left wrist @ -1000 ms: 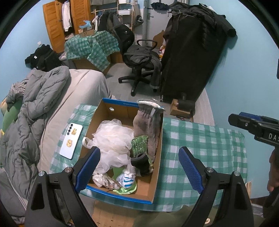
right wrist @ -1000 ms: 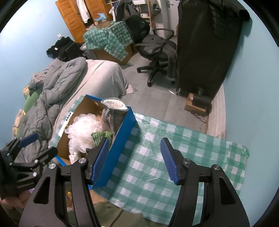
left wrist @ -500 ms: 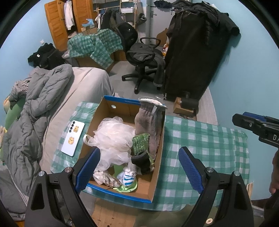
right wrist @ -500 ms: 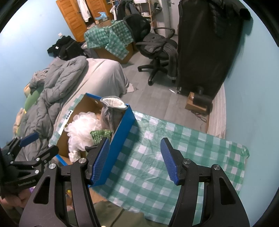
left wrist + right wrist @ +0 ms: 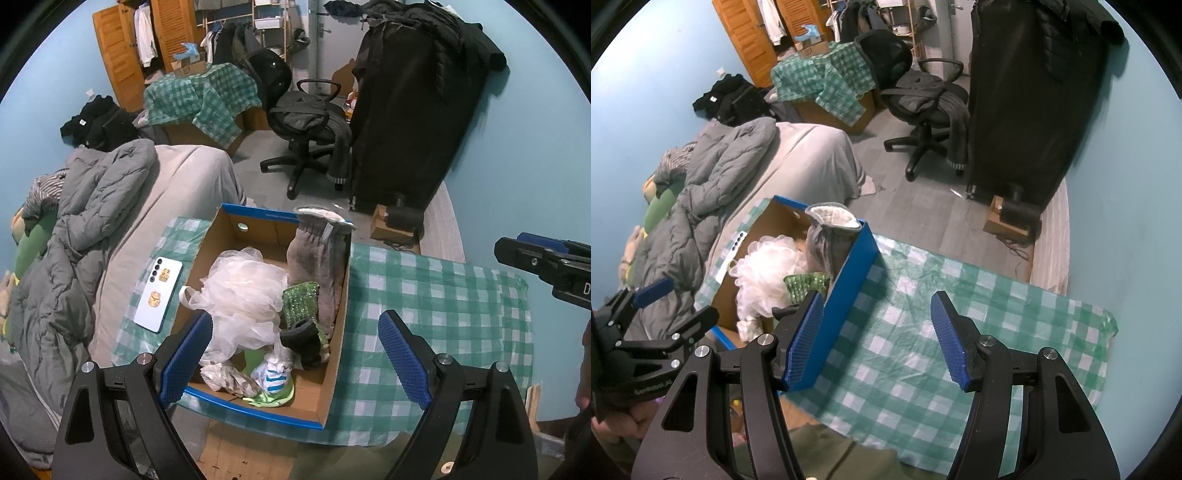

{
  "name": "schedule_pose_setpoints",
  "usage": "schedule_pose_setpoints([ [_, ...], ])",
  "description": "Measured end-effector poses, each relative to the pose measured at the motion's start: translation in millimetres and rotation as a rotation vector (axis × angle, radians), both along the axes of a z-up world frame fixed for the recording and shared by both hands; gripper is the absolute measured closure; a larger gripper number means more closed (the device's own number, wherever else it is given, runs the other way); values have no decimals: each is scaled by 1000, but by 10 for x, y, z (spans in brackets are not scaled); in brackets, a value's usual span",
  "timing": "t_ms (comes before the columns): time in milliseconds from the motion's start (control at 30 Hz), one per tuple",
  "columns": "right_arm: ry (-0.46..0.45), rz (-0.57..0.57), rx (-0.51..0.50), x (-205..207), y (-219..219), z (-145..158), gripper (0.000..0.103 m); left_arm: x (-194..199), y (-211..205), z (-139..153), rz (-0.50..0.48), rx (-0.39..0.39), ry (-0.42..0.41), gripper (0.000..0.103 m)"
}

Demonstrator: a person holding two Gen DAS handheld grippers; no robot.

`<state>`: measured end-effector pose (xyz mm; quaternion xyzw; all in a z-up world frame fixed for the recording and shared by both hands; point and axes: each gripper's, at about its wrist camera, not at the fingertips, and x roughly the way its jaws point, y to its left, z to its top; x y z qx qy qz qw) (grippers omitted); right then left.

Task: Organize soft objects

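A blue-edged cardboard box [image 5: 334,354] stands on a green checked cloth [image 5: 443,302]. It holds a white mesh puff [image 5: 243,295], a grey mitt [image 5: 317,266] standing upright, a green glittery piece [image 5: 300,301], a dark sock [image 5: 301,341], a striped sock [image 5: 274,376] and a patterned cloth [image 5: 225,378]. My left gripper [image 5: 293,356] is open and empty, held above the box's near edge. My right gripper [image 5: 877,341] is open and empty above the cloth, just right of the box [image 5: 846,295]. The puff [image 5: 766,273] and mitt [image 5: 827,236] also show in the right wrist view.
A white phone [image 5: 159,293] lies on the cloth left of the box. A bed with a grey duvet [image 5: 74,236] is at the left. An office chair [image 5: 306,125] and a black covered rack [image 5: 417,110] stand behind. The bare cloth [image 5: 960,332] stretches right of the box.
Both grippers have drawn back and up a little, so the box looks slightly smaller. Nothing was taken hold of or let go.
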<state>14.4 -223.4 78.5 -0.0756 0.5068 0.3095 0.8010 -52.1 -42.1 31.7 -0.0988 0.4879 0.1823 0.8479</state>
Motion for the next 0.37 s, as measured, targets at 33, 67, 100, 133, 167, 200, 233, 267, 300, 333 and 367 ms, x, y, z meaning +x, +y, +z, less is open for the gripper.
schedule_pose_setpoints([
  [33,0,0,1,0,-3,1,43,0,-1,2,0,0,-1,11],
  [67,1,0,2,0,-6,2,43,-2,2,3,0,0,1,11],
  [100,1,-1,1,-2,3,1,43,4,-3,3,0,1,2,11],
  [133,1,-2,2,-1,-9,5,43,4,-4,3,-1,1,0,10],
  [167,0,-2,1,-2,0,2,43,-4,2,11,-3,3,-2,10],
  [200,1,-1,1,-3,3,0,43,7,-9,8,-3,4,-1,10],
  [233,1,-2,1,-3,-11,5,43,7,-12,12,-5,7,-3,10],
  [267,0,-1,2,-3,3,0,43,4,-9,19,-9,13,-7,10],
  [300,0,0,0,-3,2,0,43,10,-33,13,-11,19,-7,10],
  [333,0,-1,1,-3,2,0,43,15,-35,12,-11,28,-5,10],
  [367,1,-1,1,-2,-1,1,43,17,-35,11,-12,30,-3,10],
])
